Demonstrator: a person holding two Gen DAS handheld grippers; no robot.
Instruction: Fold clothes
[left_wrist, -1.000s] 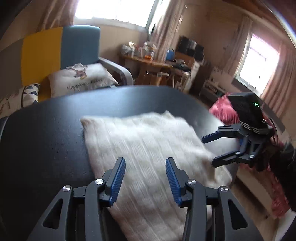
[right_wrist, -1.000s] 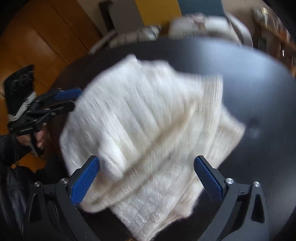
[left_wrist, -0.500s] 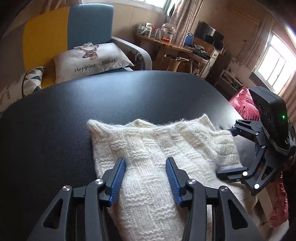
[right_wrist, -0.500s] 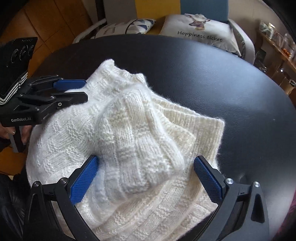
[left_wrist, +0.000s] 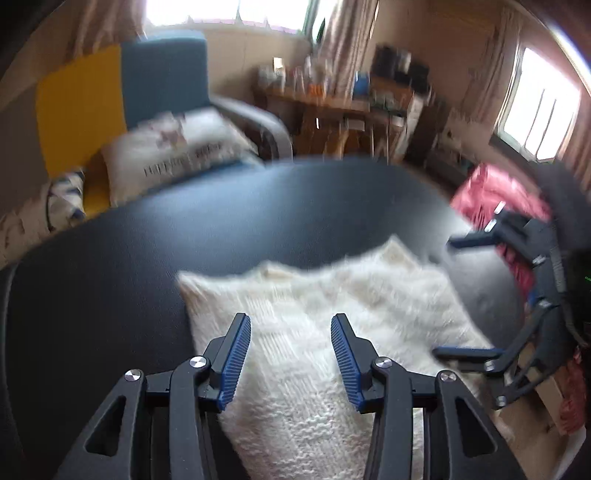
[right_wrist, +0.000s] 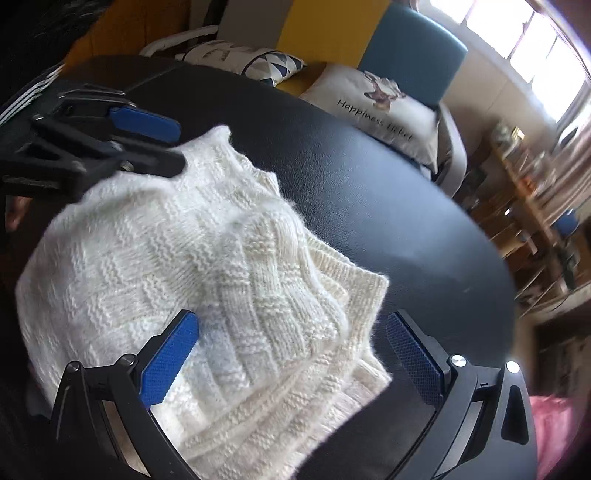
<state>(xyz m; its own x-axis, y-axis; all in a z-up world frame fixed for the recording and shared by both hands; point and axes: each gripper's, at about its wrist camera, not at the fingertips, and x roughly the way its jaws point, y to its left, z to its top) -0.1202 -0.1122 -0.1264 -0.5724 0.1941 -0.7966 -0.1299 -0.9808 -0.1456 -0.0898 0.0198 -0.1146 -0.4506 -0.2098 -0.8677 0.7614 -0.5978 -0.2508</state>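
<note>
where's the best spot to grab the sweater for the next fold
Probably the ribbed hem corner of the sweater, coming from the bare table side. That edge lies flat and sticks out past the folded layers, so the right gripper can pinch it cleanly.

From the sweater, the black table lies bare from twelve to three o'clock. The left gripper blocks ten o'clock. At six, blur seemingly hides the table's edge.
</note>
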